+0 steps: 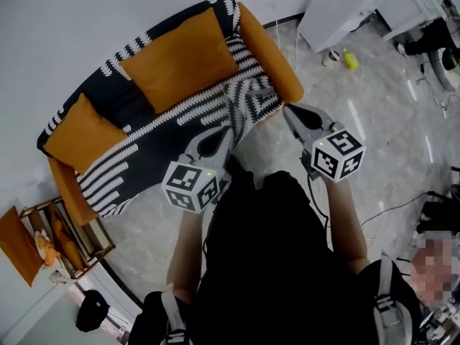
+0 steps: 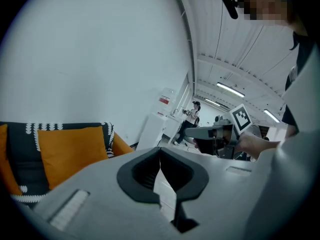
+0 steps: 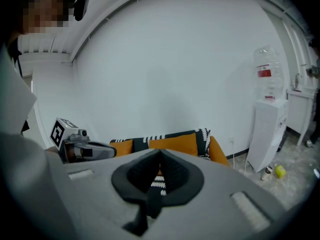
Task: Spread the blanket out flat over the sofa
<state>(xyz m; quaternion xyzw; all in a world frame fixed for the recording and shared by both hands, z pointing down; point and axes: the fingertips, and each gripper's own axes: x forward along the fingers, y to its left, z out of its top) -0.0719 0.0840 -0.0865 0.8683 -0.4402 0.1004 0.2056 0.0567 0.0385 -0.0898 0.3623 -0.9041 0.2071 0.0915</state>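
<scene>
The orange sofa stands against the white wall, and a black-and-white patterned blanket covers its back and seat. The blanket is bunched into a fold near the right arm, and its front edge hangs over the seat. Two orange cushions lean on the backrest. My left gripper is shut and empty, its tips just in front of the bunched fold. My right gripper is shut too, off the sofa's right front corner and holding nothing. The right gripper view shows the blanket beyond the closed jaws.
A white cabinet and a yellow bottle stand on the marble floor at the back right. A wooden rack sits left of the sofa. A white water dispenser stands right of the sofa. Cables lie on the floor at right.
</scene>
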